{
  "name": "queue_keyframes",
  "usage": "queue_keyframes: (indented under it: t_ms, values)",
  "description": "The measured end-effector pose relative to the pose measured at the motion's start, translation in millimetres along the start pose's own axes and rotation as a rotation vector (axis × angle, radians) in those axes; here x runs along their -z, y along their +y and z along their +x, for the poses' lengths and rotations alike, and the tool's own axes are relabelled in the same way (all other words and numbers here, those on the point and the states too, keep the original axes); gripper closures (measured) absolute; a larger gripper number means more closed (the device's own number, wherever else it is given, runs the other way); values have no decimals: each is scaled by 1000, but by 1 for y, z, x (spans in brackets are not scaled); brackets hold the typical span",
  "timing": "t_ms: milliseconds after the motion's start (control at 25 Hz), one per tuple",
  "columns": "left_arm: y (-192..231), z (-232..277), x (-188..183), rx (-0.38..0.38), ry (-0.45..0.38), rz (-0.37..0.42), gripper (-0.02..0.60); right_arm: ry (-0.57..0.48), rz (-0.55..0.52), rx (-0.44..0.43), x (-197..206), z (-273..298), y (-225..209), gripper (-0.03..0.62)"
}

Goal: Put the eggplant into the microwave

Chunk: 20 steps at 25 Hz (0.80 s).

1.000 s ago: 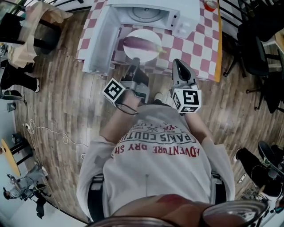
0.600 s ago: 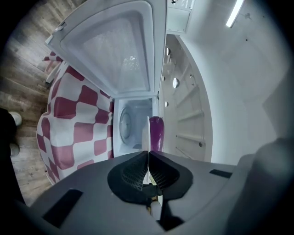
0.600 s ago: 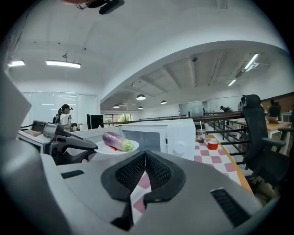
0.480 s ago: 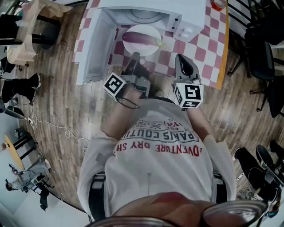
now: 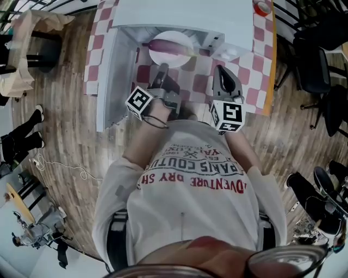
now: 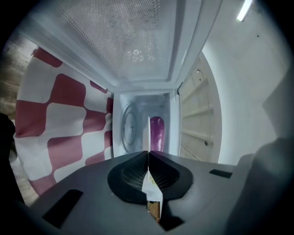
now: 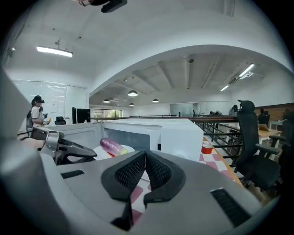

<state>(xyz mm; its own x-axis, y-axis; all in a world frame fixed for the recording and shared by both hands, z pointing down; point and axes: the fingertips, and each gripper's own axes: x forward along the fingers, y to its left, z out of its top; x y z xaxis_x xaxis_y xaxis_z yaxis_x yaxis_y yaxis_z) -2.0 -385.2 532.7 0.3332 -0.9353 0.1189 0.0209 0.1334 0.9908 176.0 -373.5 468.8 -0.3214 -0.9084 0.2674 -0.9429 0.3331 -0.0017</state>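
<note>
A purple eggplant point(image 5: 166, 46) lies on a white plate point(image 5: 182, 39) at the mouth of the open white microwave point(image 5: 185, 15). My left gripper point(image 5: 162, 68) is shut on the plate's near rim. In the left gripper view the plate point(image 6: 148, 137) shows edge-on between the closed jaws of the left gripper point(image 6: 148, 154), with the eggplant point(image 6: 156, 133) beyond and the cavity's glass turntable point(image 6: 128, 131) behind. My right gripper point(image 5: 218, 70) hovers to the right over the checked cloth, shut and empty. In the right gripper view the right gripper point(image 7: 145, 154) points past the eggplant point(image 7: 110, 146) toward the microwave point(image 7: 179, 134).
The microwave door point(image 5: 110, 76) hangs open to the left. A red and white checked cloth covers the table point(image 5: 251, 81). A red roll point(image 5: 260, 6) sits at the far right corner. Black chairs point(image 5: 318, 59) stand to the right. A person point(image 7: 36, 114) stands far off left.
Both grippers have moved forward toward the microwave. The plate with the eggplant has travelled with the left gripper from the table in front to the microwave's mouth.
</note>
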Motion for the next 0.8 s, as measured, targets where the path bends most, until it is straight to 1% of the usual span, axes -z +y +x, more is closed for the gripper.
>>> queue_keyframes:
  t_ms: [80,160,280,480,680,800]
  values:
    - [16,8,-11,-31,-3,7,552,9,0,12,2,12,3,569]
    - [27,22,-21,-45,-5,11,552,19,-1,11,4,26,3,569]
    - [37,40,-31,-55,-4,27,552,40,6,11,8,43,5,569]
    - [43,66,-48,-46,-13,50,552,65,15,7,16,68,13,569]
    - [58,82,-57,-71,-24,26,552,92,23,1,23,80,20,569]
    - [68,86,-60,-92,-25,18,552,106,6,-3,30,84,24,569]
